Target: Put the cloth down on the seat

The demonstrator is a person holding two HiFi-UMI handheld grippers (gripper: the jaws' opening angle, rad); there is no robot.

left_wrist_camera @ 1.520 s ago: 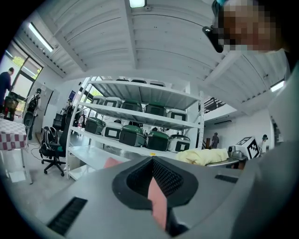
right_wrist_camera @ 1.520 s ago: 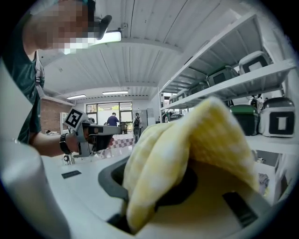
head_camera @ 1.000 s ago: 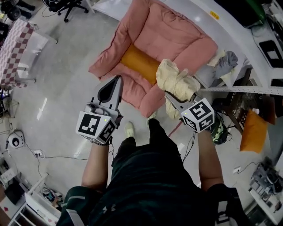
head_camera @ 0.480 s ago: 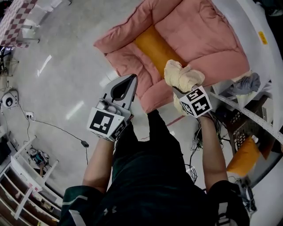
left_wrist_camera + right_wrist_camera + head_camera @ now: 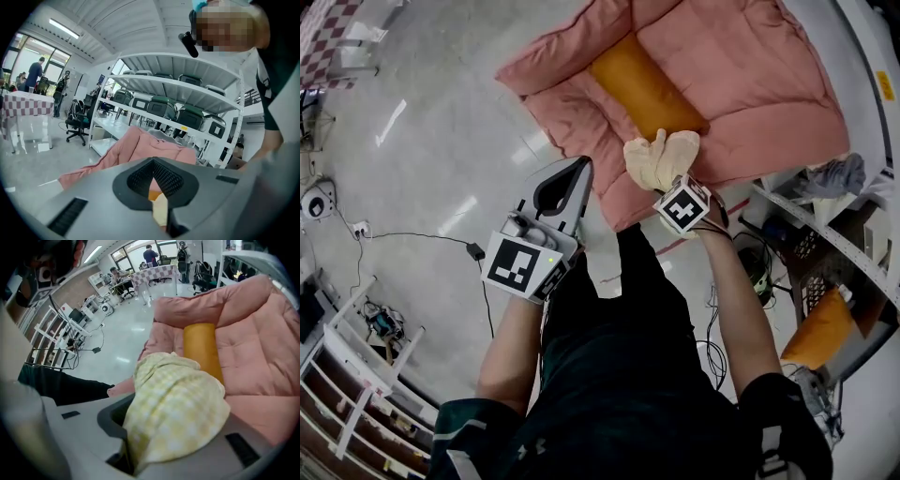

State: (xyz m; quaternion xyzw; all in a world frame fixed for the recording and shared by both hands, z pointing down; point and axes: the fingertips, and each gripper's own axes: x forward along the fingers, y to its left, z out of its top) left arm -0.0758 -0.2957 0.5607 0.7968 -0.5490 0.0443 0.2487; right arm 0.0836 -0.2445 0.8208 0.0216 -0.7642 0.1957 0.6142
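Observation:
The cloth point(image 5: 659, 159), pale yellow and checked, is bunched in my right gripper point(image 5: 659, 180) above the front edge of the pink padded seat point(image 5: 750, 84). An orange cushion point(image 5: 645, 89) lies in the seat's middle. In the right gripper view the cloth point(image 5: 173, 404) spills over and hides both jaws; they are opening with the cloth still pinched between them, and the orange cushion point(image 5: 201, 350) lies just ahead. My left gripper point(image 5: 579, 167) hangs shut and empty to the left of the seat's front corner. In the left gripper view its jaws meet, with the pink seat point(image 5: 138, 150) beyond.
A white shelf rack point(image 5: 825, 234) with a grey rag point(image 5: 836, 176) stands right of the seat. An orange pillow point(image 5: 820, 328) sits lower right. Cables and a plug point(image 5: 473, 250) trail on the grey floor at left. A checked table point(image 5: 323, 33) is far left.
The right gripper carried the cloth leftward and further over the seat's front edge, towards the orange cushion. The left gripper stayed beside the seat's corner, still closed.

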